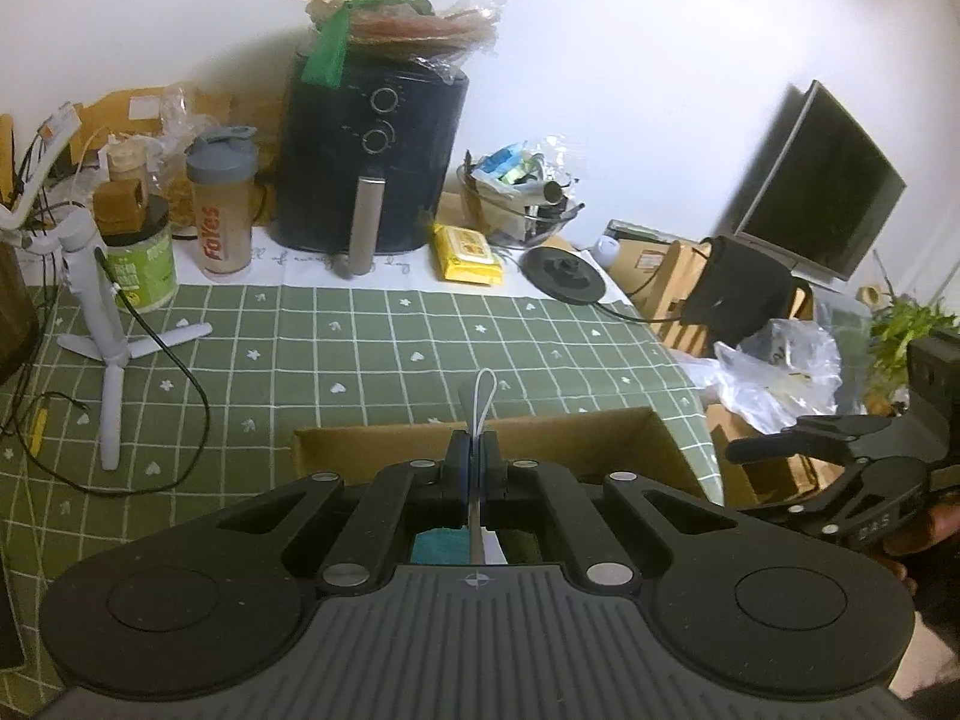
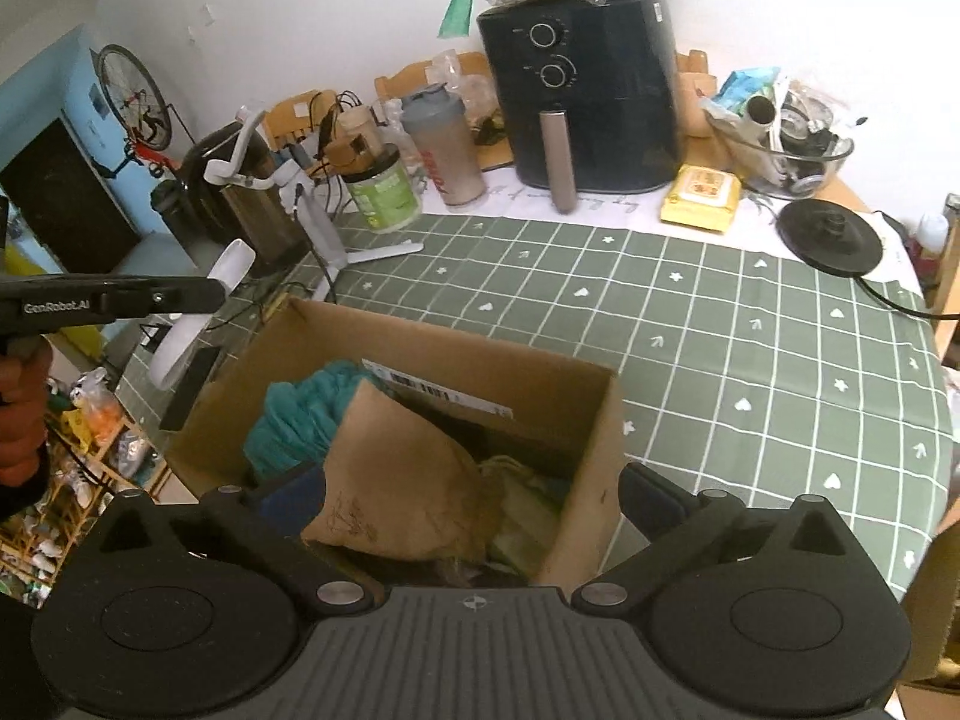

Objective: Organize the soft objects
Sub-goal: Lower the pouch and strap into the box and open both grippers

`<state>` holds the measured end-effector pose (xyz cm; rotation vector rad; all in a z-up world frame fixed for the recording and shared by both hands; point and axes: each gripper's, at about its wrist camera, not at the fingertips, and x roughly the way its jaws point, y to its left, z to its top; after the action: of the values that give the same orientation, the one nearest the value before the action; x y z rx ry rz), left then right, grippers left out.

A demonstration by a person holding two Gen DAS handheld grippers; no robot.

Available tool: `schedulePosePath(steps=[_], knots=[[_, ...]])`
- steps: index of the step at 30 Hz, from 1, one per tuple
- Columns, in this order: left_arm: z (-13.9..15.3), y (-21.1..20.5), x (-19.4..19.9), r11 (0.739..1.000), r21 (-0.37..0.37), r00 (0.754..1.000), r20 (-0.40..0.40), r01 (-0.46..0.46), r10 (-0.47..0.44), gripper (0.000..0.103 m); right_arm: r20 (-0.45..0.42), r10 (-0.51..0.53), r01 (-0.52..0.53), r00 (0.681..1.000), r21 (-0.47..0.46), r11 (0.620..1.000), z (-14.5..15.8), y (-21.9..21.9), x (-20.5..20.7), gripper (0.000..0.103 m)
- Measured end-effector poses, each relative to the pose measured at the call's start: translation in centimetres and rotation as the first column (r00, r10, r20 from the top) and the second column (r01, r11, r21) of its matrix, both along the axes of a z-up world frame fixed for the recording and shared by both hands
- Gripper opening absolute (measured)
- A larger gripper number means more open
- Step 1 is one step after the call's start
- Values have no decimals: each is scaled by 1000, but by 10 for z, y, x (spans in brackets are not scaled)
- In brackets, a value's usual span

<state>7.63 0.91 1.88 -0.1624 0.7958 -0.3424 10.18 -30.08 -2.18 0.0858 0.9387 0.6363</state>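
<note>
A brown cardboard box (image 2: 576,468) stands on the green checked tablecloth; its far rim shows in the left wrist view (image 1: 540,438). Inside lie a teal cloth (image 2: 294,420), a tan burlap bag (image 2: 396,492) and darker fabrics. My left gripper (image 1: 477,450) is shut on a thin white and grey item with a white loop (image 1: 482,402), held over the box; the teal cloth (image 1: 438,546) shows below it. My right gripper (image 2: 474,498) is open wide over the box, fingers either side of the burlap bag, touching nothing I can see.
A black air fryer (image 2: 588,84), shaker bottle (image 2: 444,144), green jar (image 2: 384,189), yellow wipes pack (image 2: 699,198), glass bowl of clutter (image 2: 786,144) and black kettle base (image 2: 831,237) line the table's far edge. A white tripod (image 1: 102,312) with cables stands at the left.
</note>
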Motion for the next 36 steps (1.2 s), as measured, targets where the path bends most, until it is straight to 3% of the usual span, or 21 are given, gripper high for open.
schedulePosePath(steps=[7, 13, 14, 16, 17, 18, 20, 26, 36], knots=[[-3, -18, 0, 998, -37, 998, -43, 48, -50, 3, 10, -13, 14, 1000, -22, 1000, 2, -3, -10, 103], [-7, -39, 16, 991, -117, 991, -107, 67, -80, 4, 9, -40, 40, 999, -20, 999, 3, -9, -19, 103], [-8, -42, 19, 988, -137, 989, -120, 72, -89, 5, 9, -48, 48, 999, -19, 999, 3, -10, -20, 103], [-10, -45, 24, 987, -143, 985, -143, 73, -93, 21, 9, -65, 65, 998, -17, 998, 3, -13, -22, 103], [-10, -48, 25, 989, -128, 985, -146, 74, -92, 40, 9, -74, 74, 997, -16, 997, 3, -14, -23, 103], [-9, -49, 26, 991, -113, 986, -140, 74, -90, 51, 10, -81, 81, 997, -14, 997, 4, -15, -25, 103], [-7, -50, 26, 993, -90, 988, -128, 80, -91, 57, 10, -92, 92, 996, -11, 996, 3, -17, -27, 103], [-6, -53, 27, 998, -12, 989, -132, 64, -65, 68, 24, -122, 123, 992, -38, 992, 1, -18, -31, 103], [-6, -52, 15, 985, 170, 991, -136, 12, 11, 68, 116, -133, 147, 984, -125, 981, 4, -4, -35, 103]])
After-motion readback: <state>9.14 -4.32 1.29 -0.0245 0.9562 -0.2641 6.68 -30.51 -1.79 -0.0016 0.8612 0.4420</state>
